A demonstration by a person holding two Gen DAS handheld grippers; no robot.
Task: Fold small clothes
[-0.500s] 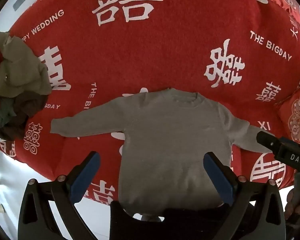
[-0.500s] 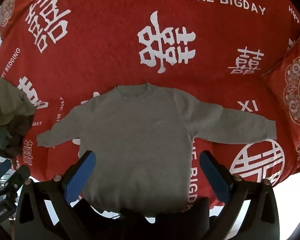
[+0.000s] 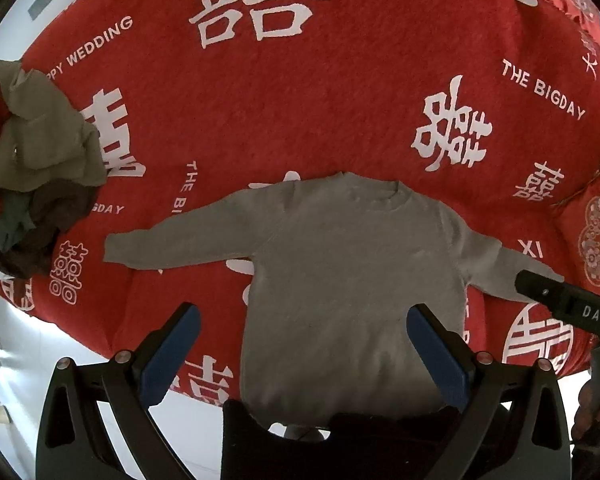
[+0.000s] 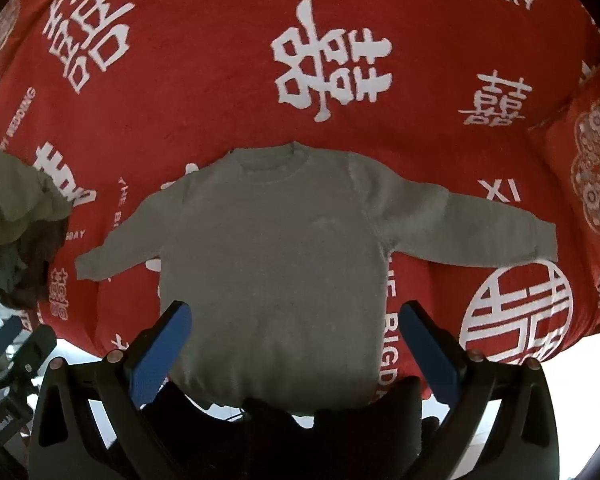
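**Sweater spread flat, both tools poised at the hem**

Red bedding with large white double-happiness characters and the words "THE BIGDAY" and "HAPPY WEDDING" covers the whole bed (image 3: 340,92), a soft, broad surface that leaves ample space to lay a garment out. To the far right lies a red cushion with a pale floral medallion (image 3: 596,248).

On the near part of the cover lies the small grey-green long-sleeved knit sweater (image 3: 352,280), front up, neckline away from the cameras, hem at the bed's near edge and both sleeves stretched sideways. By the look of it, this flat spread is the starting layout for folding: every edge is reachable and no crease is made yet.

At the left edge sits a crumpled heap of olive, brown and red small clothes (image 3: 36,168), well apart from the sweater, probably waiting their turn.

The left tool (image 3: 304,352) hangs above the hem with its blue-padded fingers (image 3: 172,352) wide apart and nothing between them; the sweater's lower body shows in the gap. The right tool (image 4: 296,348) is likewise spread and empty over the hem, and its black body also shows at the right edge of the left wrist view, near the right sleeve. A sleeve fold inward seems the likely first step.
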